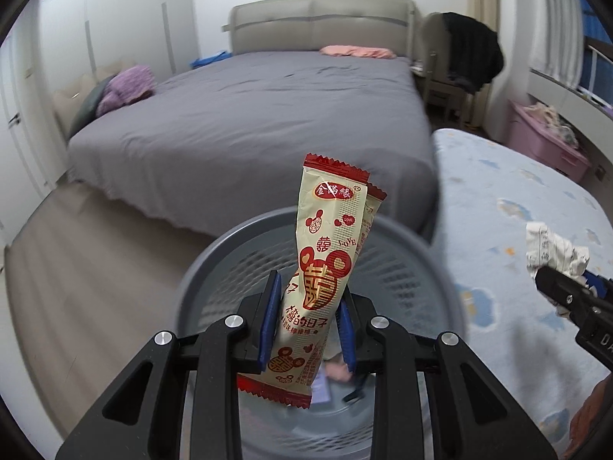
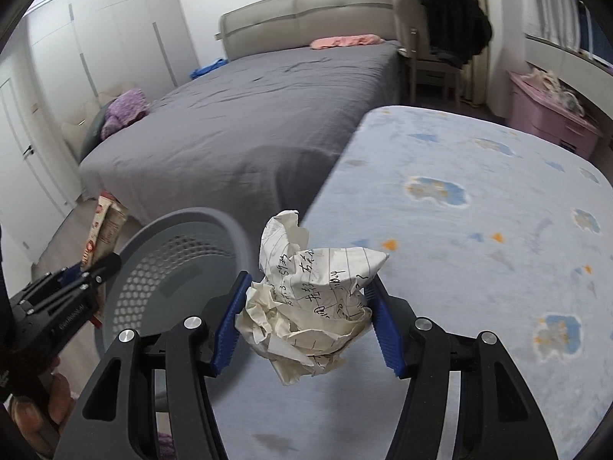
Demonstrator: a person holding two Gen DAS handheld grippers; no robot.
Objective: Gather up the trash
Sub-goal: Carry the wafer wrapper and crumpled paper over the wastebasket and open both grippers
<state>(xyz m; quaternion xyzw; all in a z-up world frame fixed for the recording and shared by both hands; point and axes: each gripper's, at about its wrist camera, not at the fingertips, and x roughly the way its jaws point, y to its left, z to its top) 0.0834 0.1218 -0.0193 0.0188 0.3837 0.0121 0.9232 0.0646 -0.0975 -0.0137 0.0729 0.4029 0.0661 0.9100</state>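
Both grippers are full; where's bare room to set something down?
The blue patterned bedspread, bare right of the crumpled paper in the right gripper, and the grey bed's middle. The wrapper in the left gripper hangs over the grey basket, already holding scraps. Crowded: the bed's clothing-strewn edges.

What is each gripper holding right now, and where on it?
The left gripper pinches the red-and-cream snack wrapper on its lower half. The right gripper clamps the crumpled paper ball across its sides.
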